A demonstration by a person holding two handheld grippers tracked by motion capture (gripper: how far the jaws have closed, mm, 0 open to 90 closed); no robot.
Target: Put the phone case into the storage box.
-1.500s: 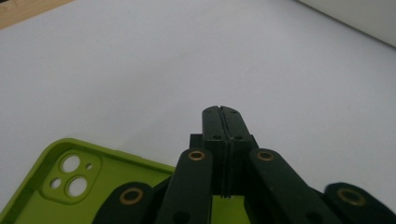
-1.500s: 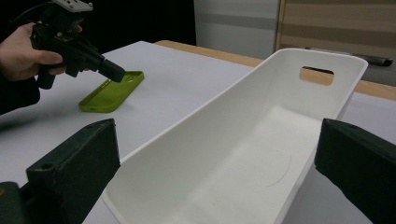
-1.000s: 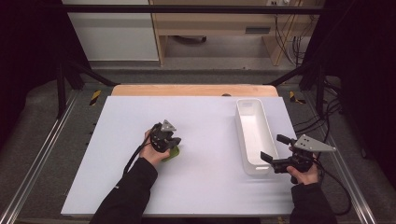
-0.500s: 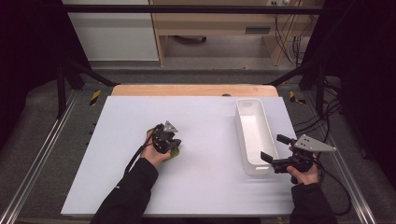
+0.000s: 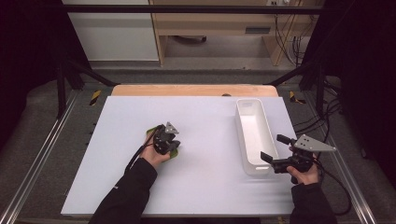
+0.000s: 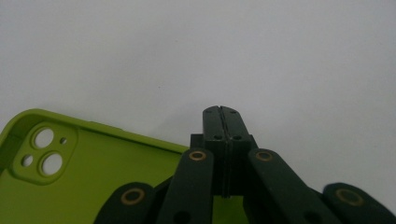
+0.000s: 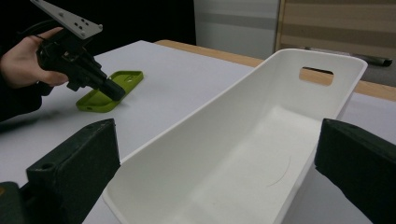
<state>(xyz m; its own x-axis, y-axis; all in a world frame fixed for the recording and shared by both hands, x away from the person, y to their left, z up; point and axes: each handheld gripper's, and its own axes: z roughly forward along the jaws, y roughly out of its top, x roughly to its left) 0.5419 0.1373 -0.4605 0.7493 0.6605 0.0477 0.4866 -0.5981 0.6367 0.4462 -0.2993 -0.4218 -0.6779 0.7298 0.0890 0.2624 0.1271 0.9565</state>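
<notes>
The green phone case [image 5: 173, 150] lies flat on the white surface [image 5: 205, 186], well to the left of the white bin [image 5: 252, 135], its open side up and its camera holes showing in the left gripper view. The left tongs [image 5: 167, 143] are down on it with their jaws pressed together; in the left gripper view the tips meet just past the case's long edge, and whether that rim is pinched between them or they merely rest on it cannot be told. The right tongs [image 5: 270, 149] wait with jaws wide apart at the near end of the bin, straddling its corner without touching it.

The likely job is to carry the case across to the bin, and the hold looks like the weak point. A thin, soft rim caught only at the very tips could peel out as the case lifts, or the case could swing and twist, since most of it lies to one side of the tips. If the jaws have closed on nothing, lifting would leave it behind or nudge it farther from the bin. On arrival, a case hanging flat could catch the bin's narrow wall; the open right tongs beside that wall could be bumped too.
</notes>
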